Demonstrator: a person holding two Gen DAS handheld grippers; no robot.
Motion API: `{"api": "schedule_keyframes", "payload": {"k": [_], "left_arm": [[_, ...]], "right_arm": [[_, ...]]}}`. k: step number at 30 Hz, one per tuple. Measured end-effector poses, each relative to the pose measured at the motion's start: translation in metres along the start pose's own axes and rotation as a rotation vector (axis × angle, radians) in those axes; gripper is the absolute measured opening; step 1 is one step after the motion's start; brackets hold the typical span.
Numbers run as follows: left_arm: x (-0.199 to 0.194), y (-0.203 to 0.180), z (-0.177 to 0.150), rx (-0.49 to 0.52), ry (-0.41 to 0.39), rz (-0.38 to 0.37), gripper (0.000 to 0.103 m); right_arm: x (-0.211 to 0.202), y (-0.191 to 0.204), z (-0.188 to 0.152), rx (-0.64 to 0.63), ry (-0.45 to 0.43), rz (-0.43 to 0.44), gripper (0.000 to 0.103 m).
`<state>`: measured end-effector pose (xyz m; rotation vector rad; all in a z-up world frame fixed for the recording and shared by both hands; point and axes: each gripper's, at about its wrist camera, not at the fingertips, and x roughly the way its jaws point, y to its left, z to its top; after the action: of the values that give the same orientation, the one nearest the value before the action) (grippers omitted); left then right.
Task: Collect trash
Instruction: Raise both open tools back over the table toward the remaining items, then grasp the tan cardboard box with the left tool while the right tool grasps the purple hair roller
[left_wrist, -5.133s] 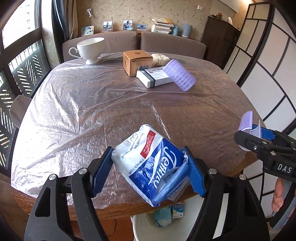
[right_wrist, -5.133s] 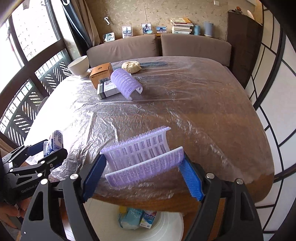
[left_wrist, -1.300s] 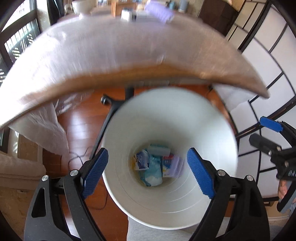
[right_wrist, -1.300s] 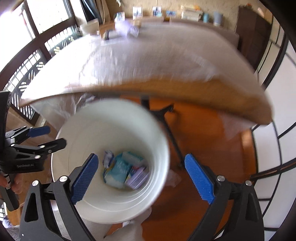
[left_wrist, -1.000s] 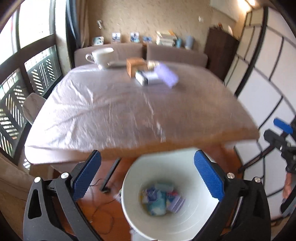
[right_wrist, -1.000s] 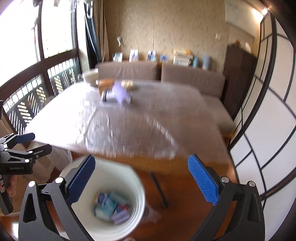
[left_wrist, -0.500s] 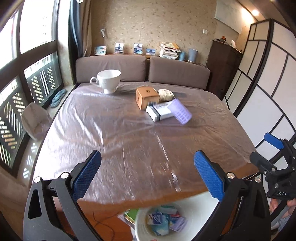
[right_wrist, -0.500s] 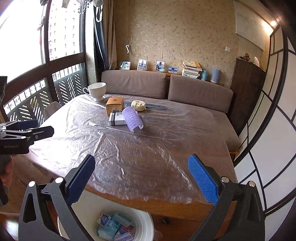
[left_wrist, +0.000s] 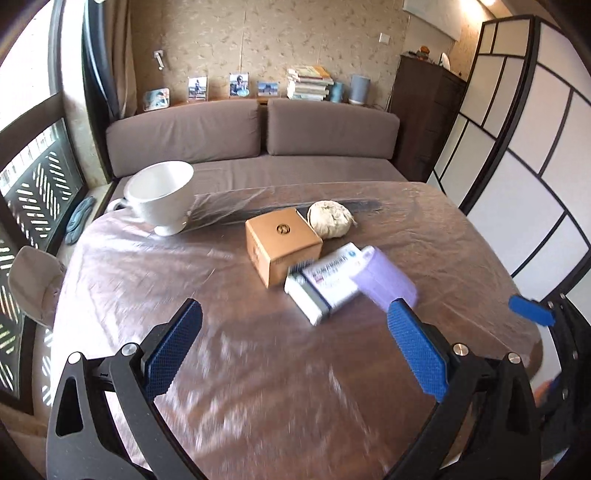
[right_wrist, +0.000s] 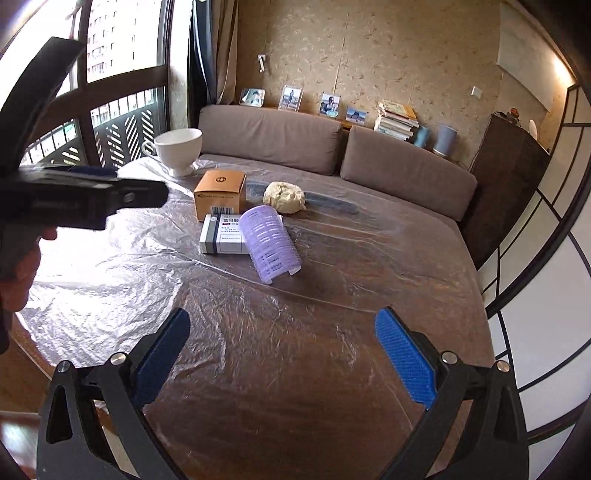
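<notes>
On the plastic-covered table (left_wrist: 258, 369) lie a brown cardboard box (left_wrist: 282, 245), a white medicine box (left_wrist: 327, 282), a purple plastic roller piece (left_wrist: 384, 282) leaning on it, and a crumpled beige paper ball (left_wrist: 330, 219). In the right wrist view these are the cardboard box (right_wrist: 220, 192), medicine box (right_wrist: 223, 234), purple piece (right_wrist: 269, 243) and paper ball (right_wrist: 284, 202). My left gripper (left_wrist: 295, 350) is open and empty, short of the boxes. My right gripper (right_wrist: 282, 365) is open and empty, over the table's near part.
A white cup (left_wrist: 160, 199) stands at the table's far left. A brown sofa (left_wrist: 258, 136) runs behind the table. A window railing (right_wrist: 110, 125) is at the left, a paper screen (left_wrist: 517, 147) at the right. The left gripper's body (right_wrist: 74, 199) crosses the right wrist view.
Both grippers dropped the tissue pack and the purple piece into the white bin, then rose and moved forward over the table toward the boxes. The bin has left view.
</notes>
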<state>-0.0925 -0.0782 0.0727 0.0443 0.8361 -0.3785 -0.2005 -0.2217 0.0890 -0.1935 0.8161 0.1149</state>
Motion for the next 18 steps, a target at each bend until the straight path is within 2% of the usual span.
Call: {"api": "schedule_keyframes", "payload": {"k": [5, 8, 14, 18], "left_arm": [[0.049, 0.002, 0.02, 0.002, 0.043, 0.057, 0.101], [0.07, 0.004, 0.027, -0.029, 0.065, 0.084, 0.101], [0.097, 0.013, 0.037, -0.095, 0.083, 0.099, 0.101], [0.106, 0.011, 0.039, -0.093, 0.084, 0.101, 0.101]], "right_arm": [[0.035, -0.006, 0.014, -0.017, 0.027, 0.042, 0.099], [0.057, -0.009, 0.024, -0.041, 0.043, 0.078, 0.099], [0.091, -0.008, 0.038, -0.09, 0.06, 0.143, 0.099], [0.108, -0.008, 0.045, -0.09, 0.075, 0.182, 0.096]]}}
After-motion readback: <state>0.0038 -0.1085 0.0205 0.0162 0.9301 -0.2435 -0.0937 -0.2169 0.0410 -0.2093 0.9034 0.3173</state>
